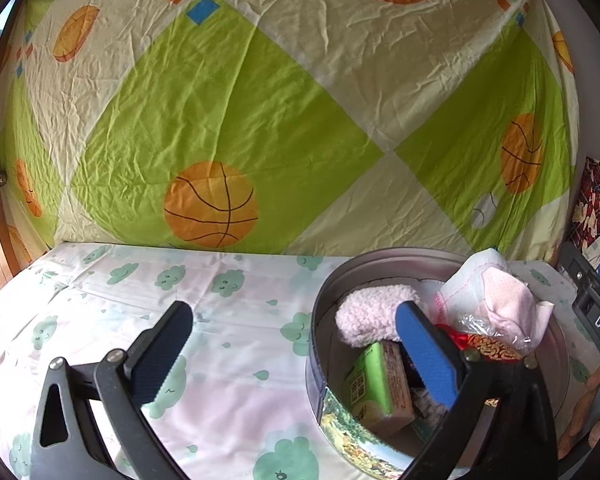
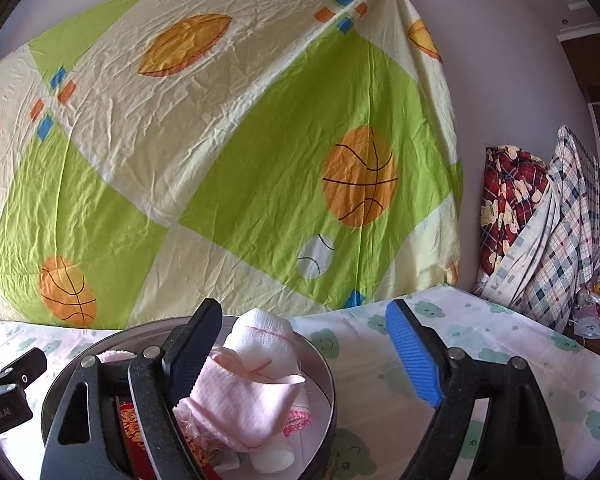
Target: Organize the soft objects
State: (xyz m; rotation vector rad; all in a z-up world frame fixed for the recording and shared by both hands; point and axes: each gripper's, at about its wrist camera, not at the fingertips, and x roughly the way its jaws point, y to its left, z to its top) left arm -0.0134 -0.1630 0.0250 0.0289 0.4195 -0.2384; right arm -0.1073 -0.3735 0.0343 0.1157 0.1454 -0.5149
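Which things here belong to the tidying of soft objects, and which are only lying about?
For the job:
tin
fluffy pink piece
pink cloth
white cloth

Lying about:
green carton in the tin
red packet in the tin
ball-print sheet behind
plaid bedding at right
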